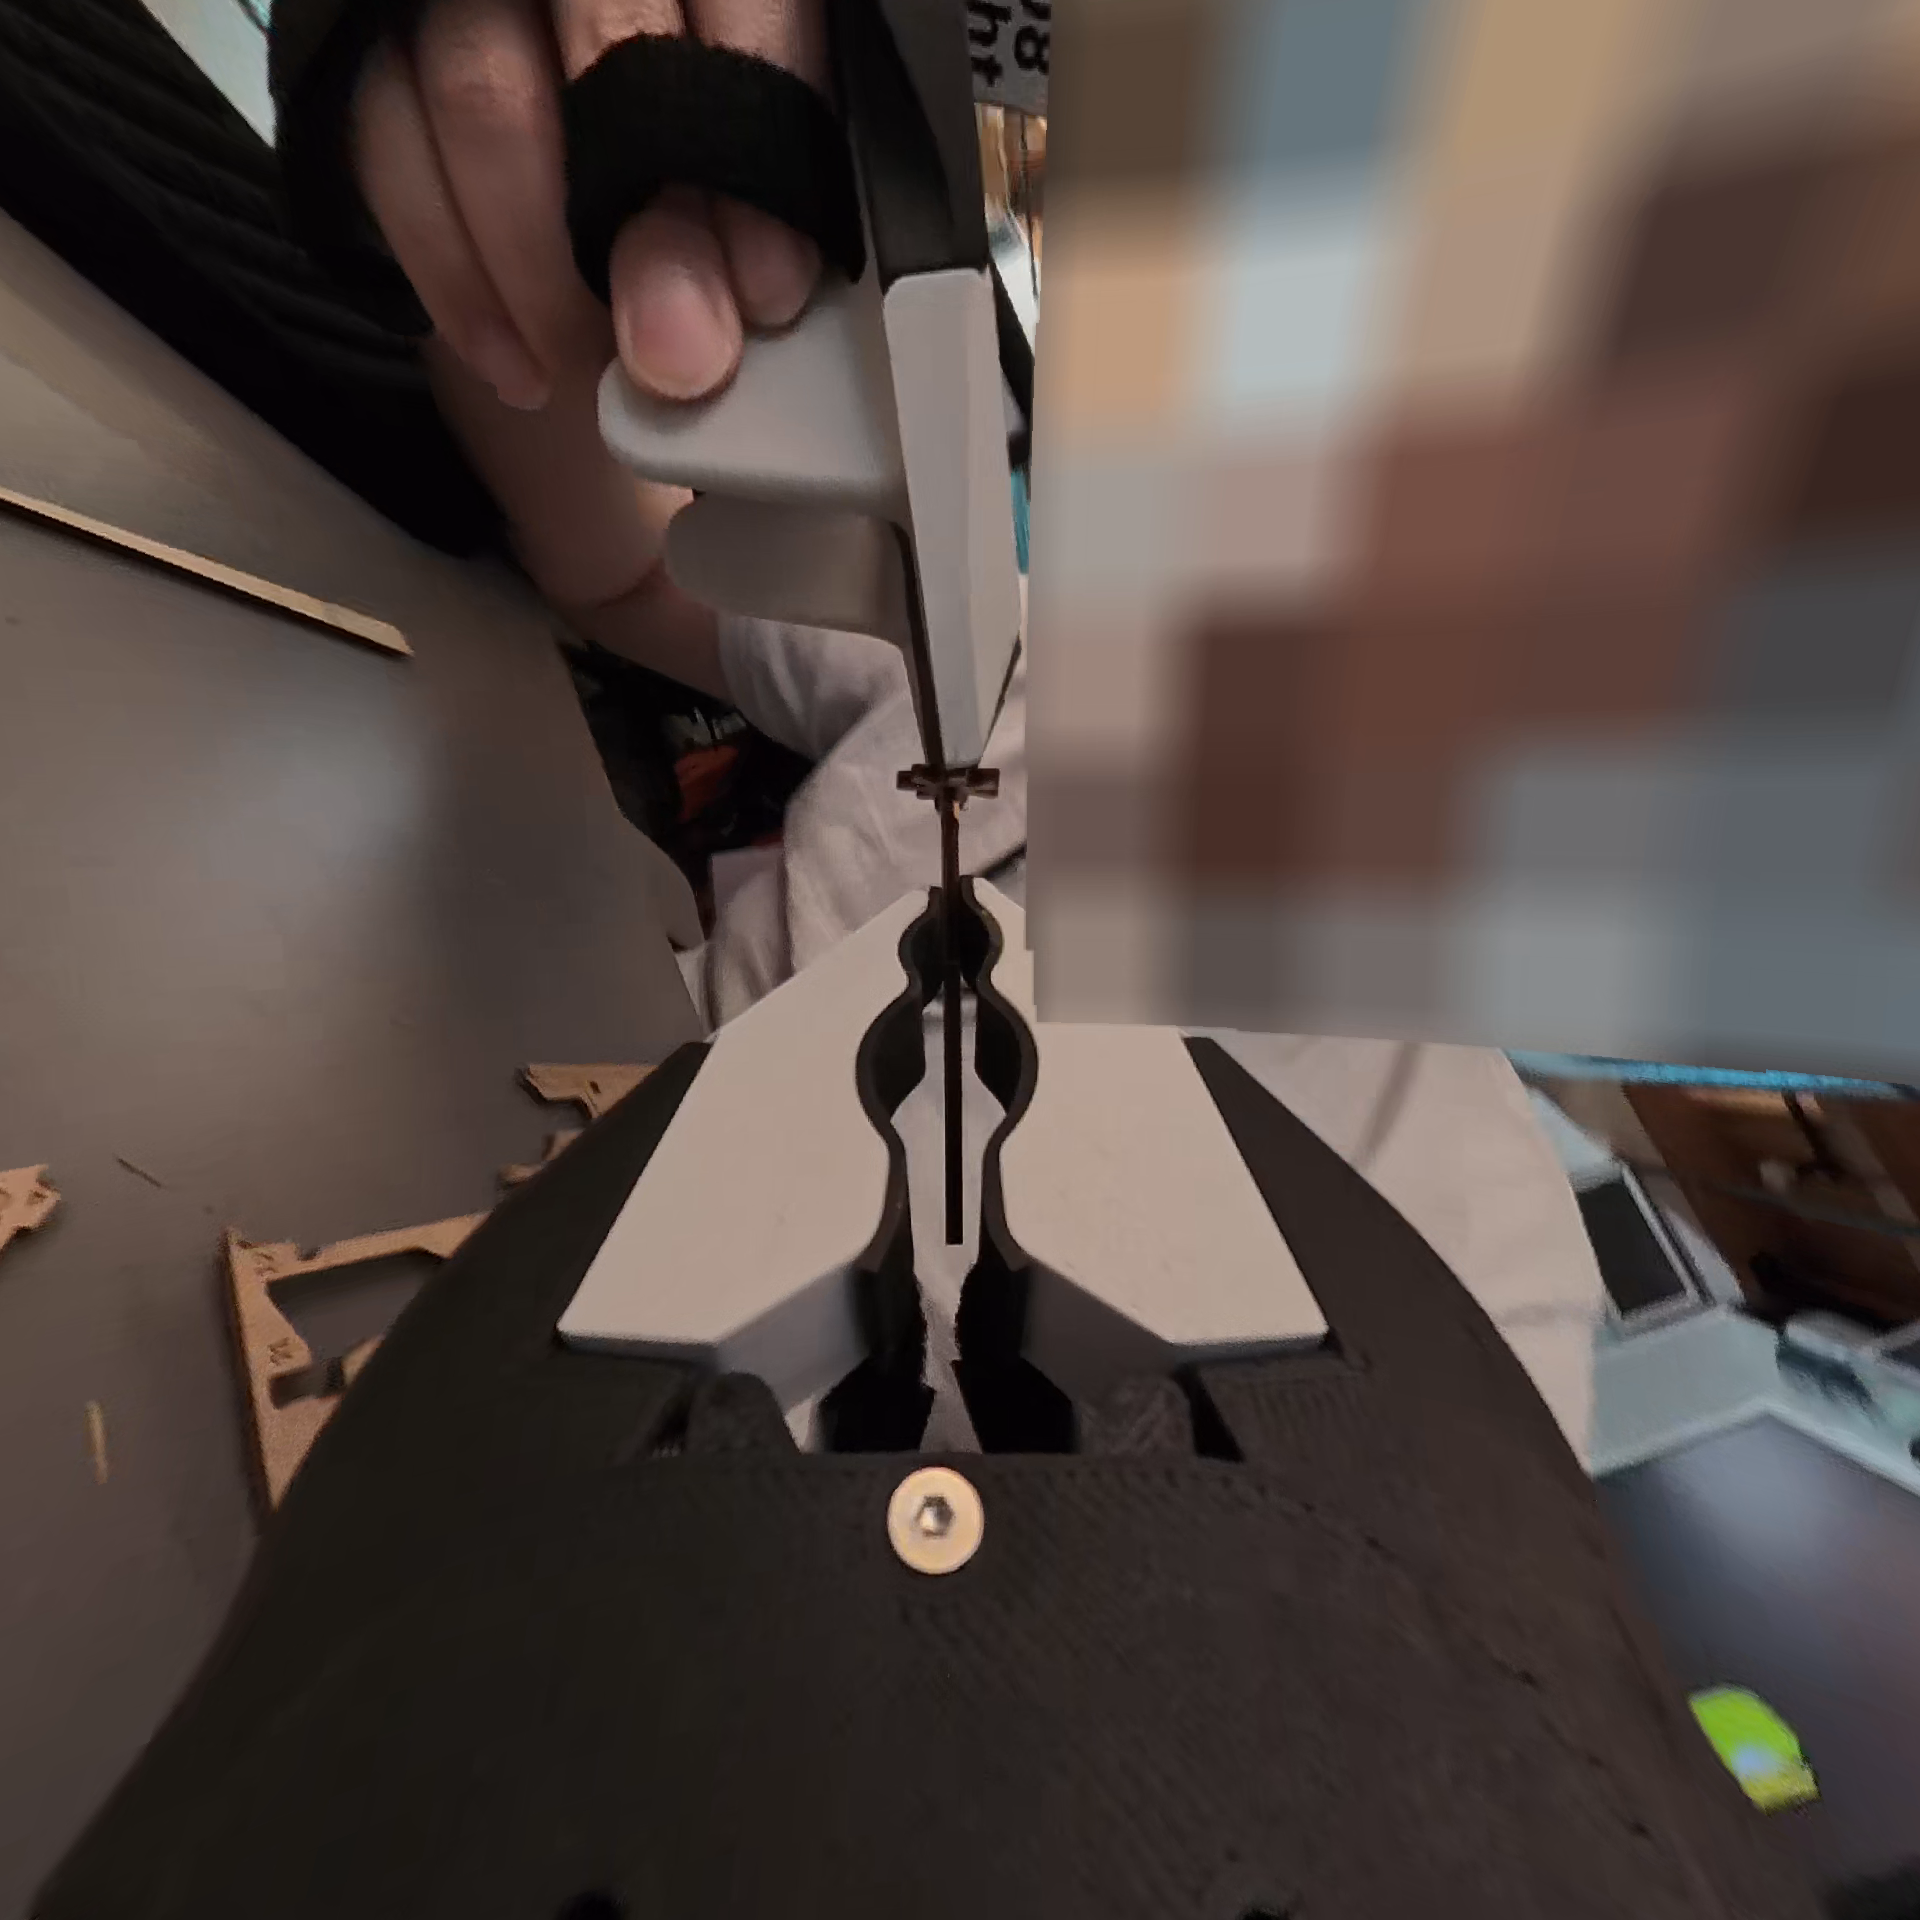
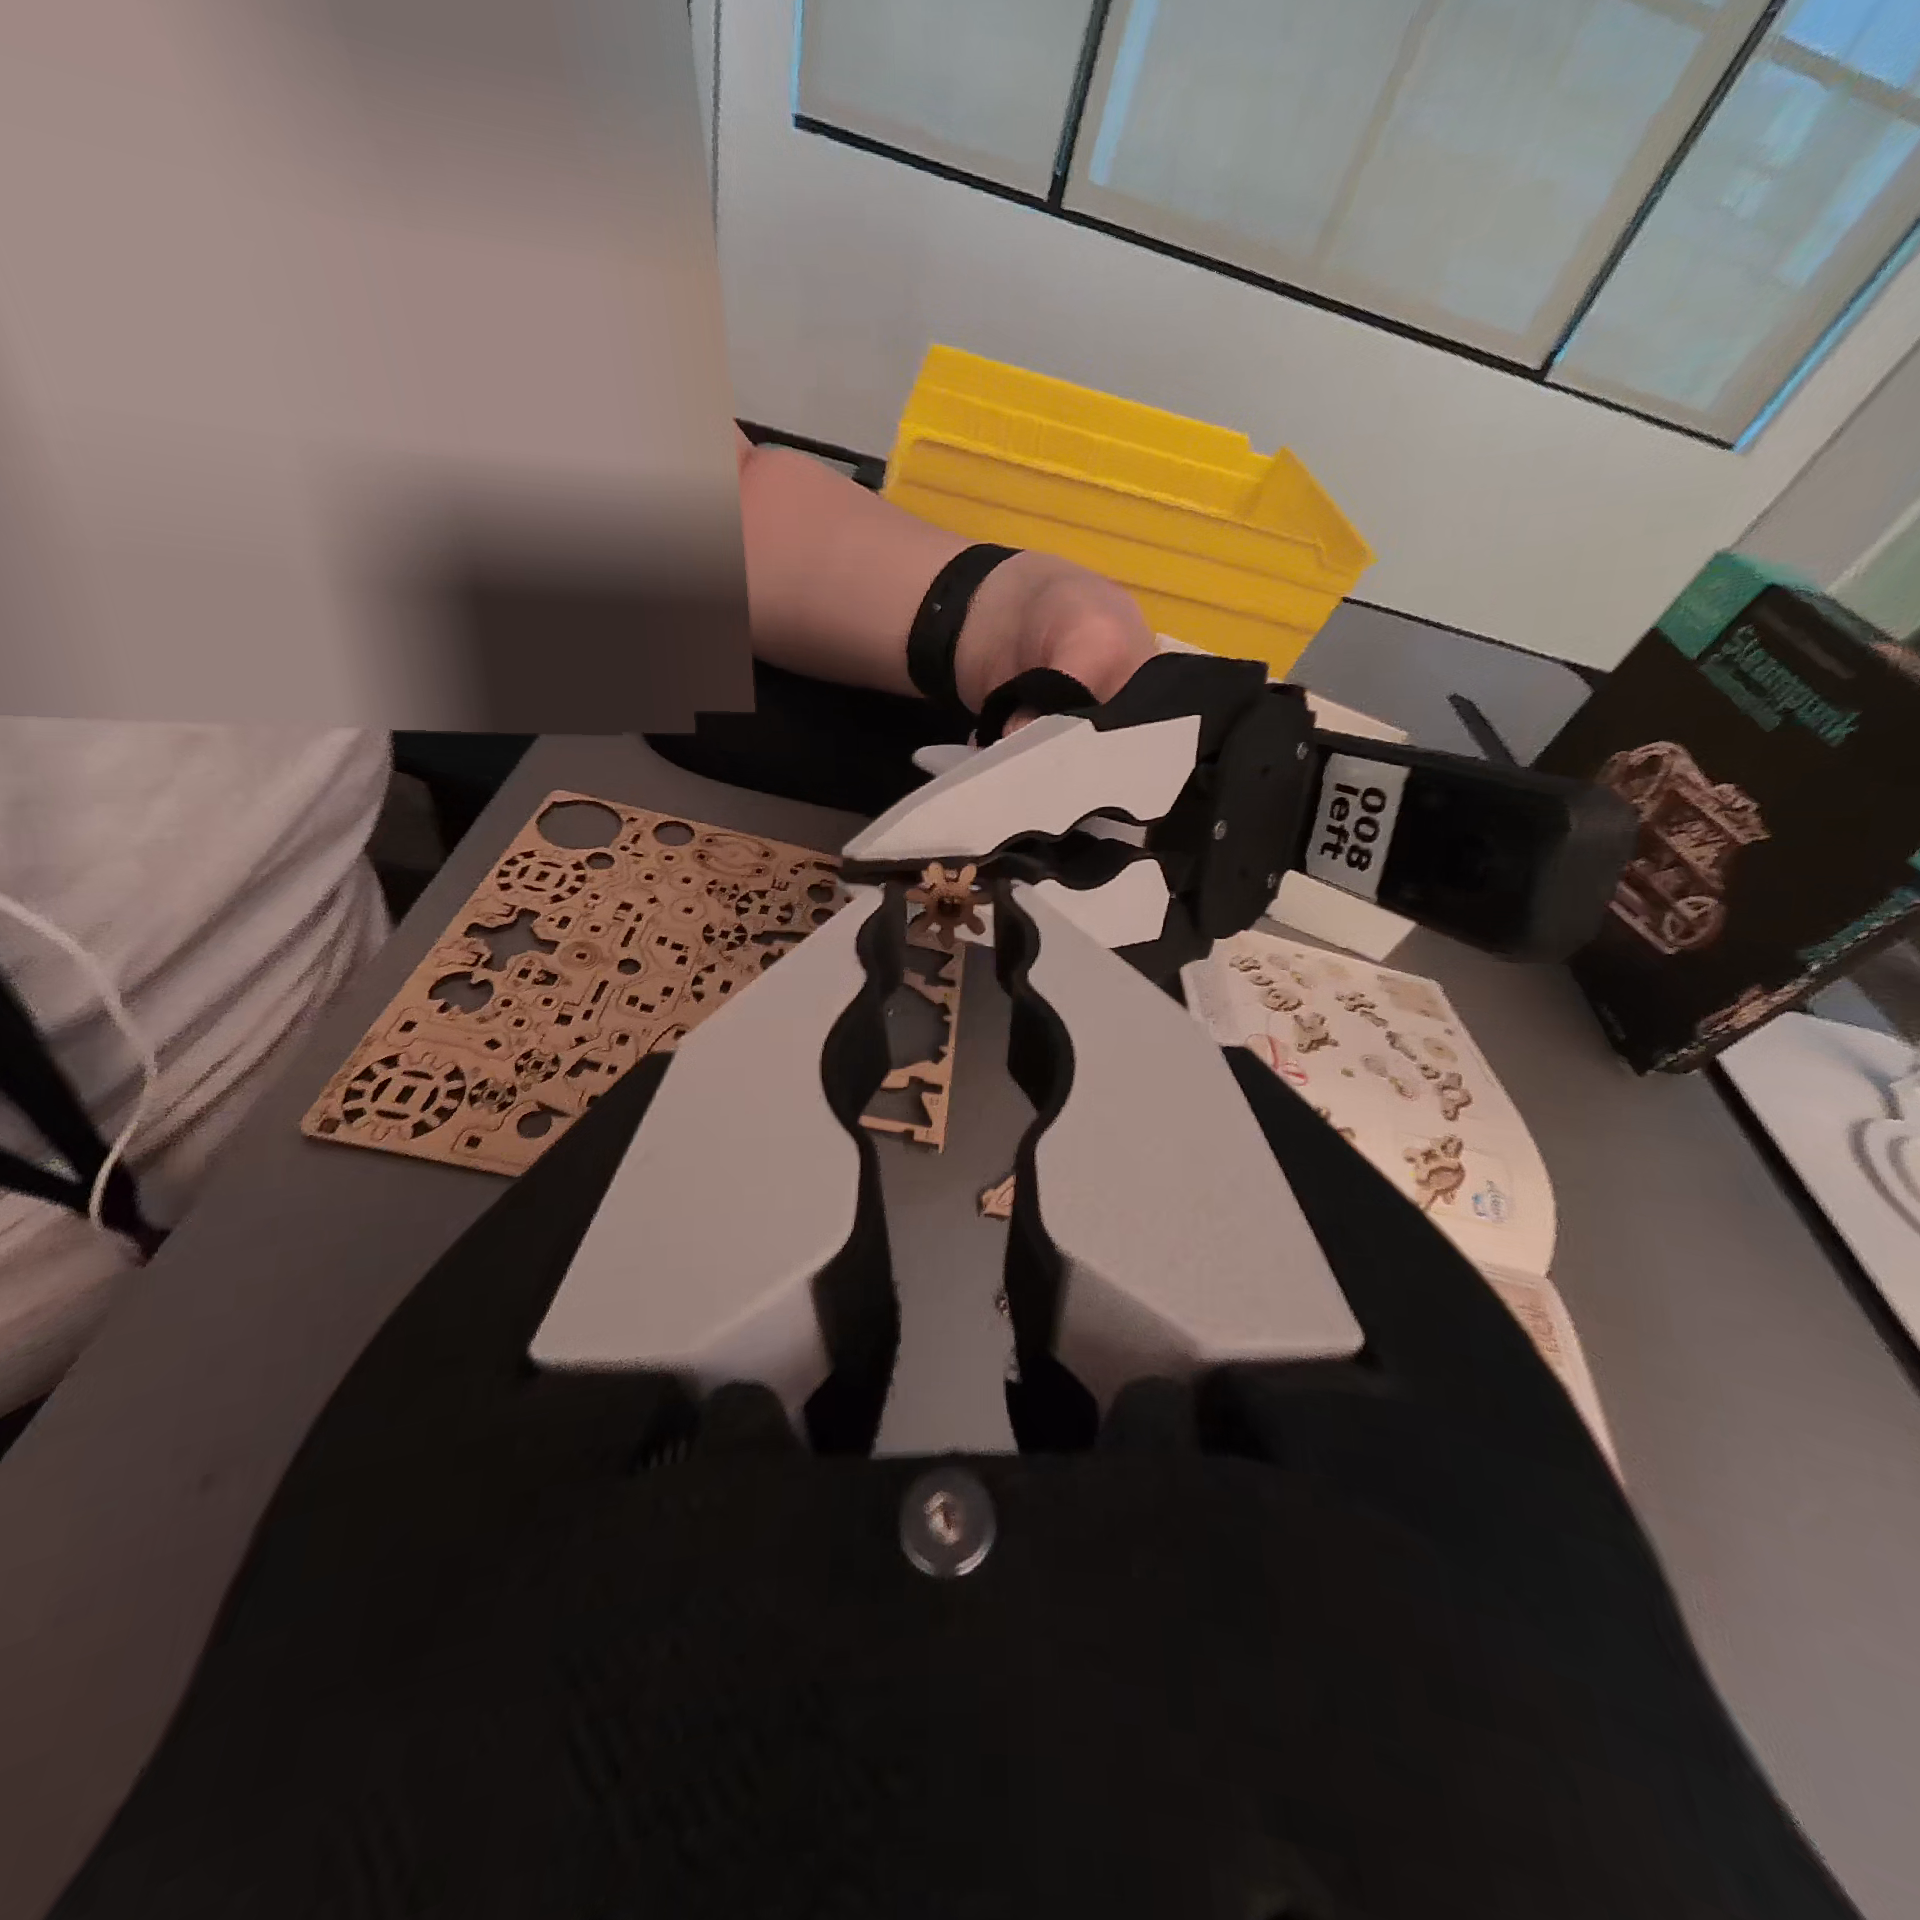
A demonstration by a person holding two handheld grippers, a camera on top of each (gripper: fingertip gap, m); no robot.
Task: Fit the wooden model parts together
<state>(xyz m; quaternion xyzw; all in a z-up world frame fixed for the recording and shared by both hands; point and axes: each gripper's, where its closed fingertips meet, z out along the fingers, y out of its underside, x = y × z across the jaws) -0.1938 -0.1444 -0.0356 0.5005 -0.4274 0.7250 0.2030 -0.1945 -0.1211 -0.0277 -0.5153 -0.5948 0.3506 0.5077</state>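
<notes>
In the left wrist view my left gripper is shut on a thin dark wooden stick, seen edge-on, that runs forward past the fingertips. A small wooden gear sits at the stick's far end. My right gripper comes down from above with its tips at the gear. In the right wrist view the gear sits between the right gripper's tips, which close on it. The left gripper reaches in from the right, and its tip meets the gear.
A punched wooden parts sheet lies on the grey table, with a second sheet piece under my fingers. A printed instruction sheet, a dark kit box and a yellow bin stand to the right and back. Wooden offcuts lie at the left. My left and right fingertips are right by each other.
</notes>
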